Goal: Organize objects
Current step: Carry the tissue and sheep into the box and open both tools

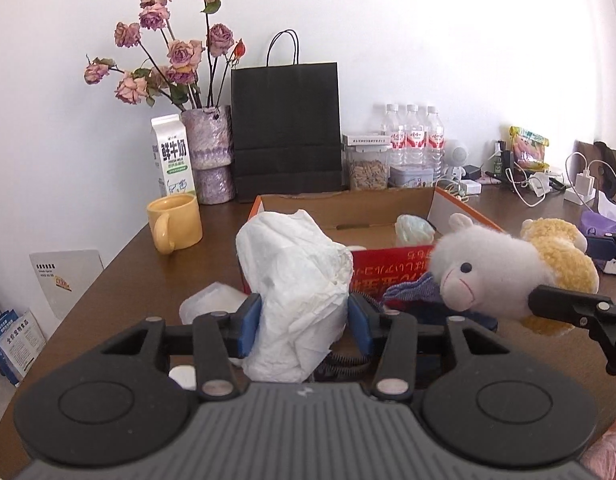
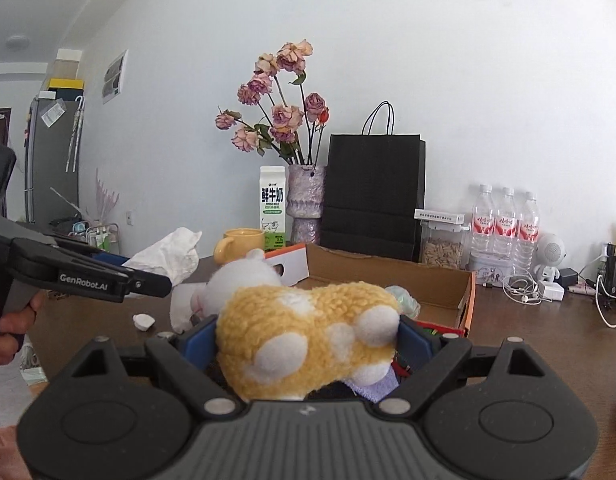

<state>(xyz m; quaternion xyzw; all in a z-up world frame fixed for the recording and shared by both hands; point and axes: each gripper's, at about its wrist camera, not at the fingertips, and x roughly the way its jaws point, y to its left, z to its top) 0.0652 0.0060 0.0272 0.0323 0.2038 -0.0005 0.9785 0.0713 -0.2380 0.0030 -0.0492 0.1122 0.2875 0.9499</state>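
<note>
Both grippers loaded, box ahead of me.

Left wrist view: the cardboard box point(image 1: 372, 216) on the brown desk point(image 1: 120, 280) holds a pale bundle point(image 1: 414, 229) — a yellow mug point(image 1: 175, 222) and milk carton point(image 1: 173, 156) stand to its left; my left gripper point(image 1: 304, 316) is clamped on crumpled white tissue point(image 1: 298, 280).
Right wrist view: the same box point(image 2: 388, 276) sits before the white wall — my right gripper point(image 2: 308, 340) squeezes the yellow-and-white plush toy point(image 2: 308, 332) at wide spread.

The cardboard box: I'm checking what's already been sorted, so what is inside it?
Inside the box a pale green bundle lies near the front right. The tissue and plush sheep hide the front of the floor.
</note>
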